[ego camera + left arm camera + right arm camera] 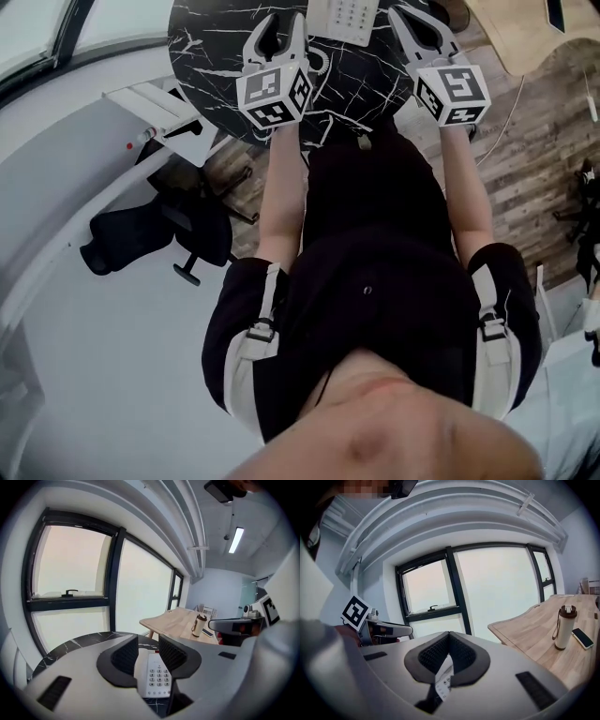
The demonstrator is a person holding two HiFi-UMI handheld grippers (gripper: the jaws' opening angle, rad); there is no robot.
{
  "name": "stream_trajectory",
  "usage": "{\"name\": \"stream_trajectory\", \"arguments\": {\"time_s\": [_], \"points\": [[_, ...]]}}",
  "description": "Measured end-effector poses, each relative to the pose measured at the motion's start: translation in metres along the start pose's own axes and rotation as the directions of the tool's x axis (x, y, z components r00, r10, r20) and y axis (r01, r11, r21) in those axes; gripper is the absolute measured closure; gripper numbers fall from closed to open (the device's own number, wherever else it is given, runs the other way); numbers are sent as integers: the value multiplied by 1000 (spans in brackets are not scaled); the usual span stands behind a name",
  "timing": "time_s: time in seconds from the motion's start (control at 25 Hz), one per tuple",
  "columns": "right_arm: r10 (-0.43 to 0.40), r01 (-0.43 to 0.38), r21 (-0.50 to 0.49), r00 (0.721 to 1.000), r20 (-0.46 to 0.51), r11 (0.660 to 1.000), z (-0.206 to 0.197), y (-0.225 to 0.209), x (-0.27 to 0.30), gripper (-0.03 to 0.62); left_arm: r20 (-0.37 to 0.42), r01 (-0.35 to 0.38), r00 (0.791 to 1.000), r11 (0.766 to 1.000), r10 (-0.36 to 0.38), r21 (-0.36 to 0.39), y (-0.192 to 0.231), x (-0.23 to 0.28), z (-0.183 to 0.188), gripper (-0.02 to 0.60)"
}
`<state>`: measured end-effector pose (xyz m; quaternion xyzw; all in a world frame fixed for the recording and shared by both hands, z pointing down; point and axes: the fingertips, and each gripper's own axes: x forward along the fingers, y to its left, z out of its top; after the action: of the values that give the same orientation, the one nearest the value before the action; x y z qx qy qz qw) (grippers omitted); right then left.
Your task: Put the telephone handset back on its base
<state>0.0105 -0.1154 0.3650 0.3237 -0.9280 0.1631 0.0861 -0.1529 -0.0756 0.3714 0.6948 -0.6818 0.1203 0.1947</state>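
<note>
Advancing the parted, empty left gripper [281,23] and the clenched, empty right gripper [410,21] carelessly could shove the telephone [345,19], lying just ahead between them on the table [206,47], and skid it sideways.

Nothing legible for you here: the keys on the white push-button telephone base [157,679] are too small to read, and the black-and-white square marker cubes [274,94] [453,92] show only patterns.

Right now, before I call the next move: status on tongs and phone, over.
Left tongs open, empty. Right tongs shut, empty. Telephone on black table ahead, between both; handset not made out. Nothing in the way.
</note>
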Motion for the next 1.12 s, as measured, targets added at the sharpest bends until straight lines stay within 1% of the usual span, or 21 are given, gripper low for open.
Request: {"name": "stream_trajectory", "arguments": {"time_s": [0.12, 0.32, 0.6, 0.8, 1.0, 1.12], "points": [[6, -6, -16, 1000, 26, 1000, 16, 2, -2, 565, 41, 11, 999, 1000, -11, -4, -3, -8, 14, 449], [24, -22, -36, 998, 58, 999, 36, 9, -7, 565, 95, 18, 995, 999, -20, 30, -11, -22, 33, 512], [34, -30, -48, 997, 72, 998, 45, 13, -14, 565, 152, 60, 986, 998, -64, 27, -24, -38, 49, 554], [37, -34, -52, 998, 57, 998, 43, 13, -14, 565, 163, 93, 982, 995, -97, 35, -30, -41, 52, 565], [30, -25, -84, 998, 56, 996, 45, 16, -16, 565, 145, 114, 982, 993, -119, 40, -34, -39, 48, 565], [23, -18, -82, 998, 60, 996, 45, 13, -18, 565, 138, 122, 982, 992, -127, 41, -36, -37, 45, 565]]}}
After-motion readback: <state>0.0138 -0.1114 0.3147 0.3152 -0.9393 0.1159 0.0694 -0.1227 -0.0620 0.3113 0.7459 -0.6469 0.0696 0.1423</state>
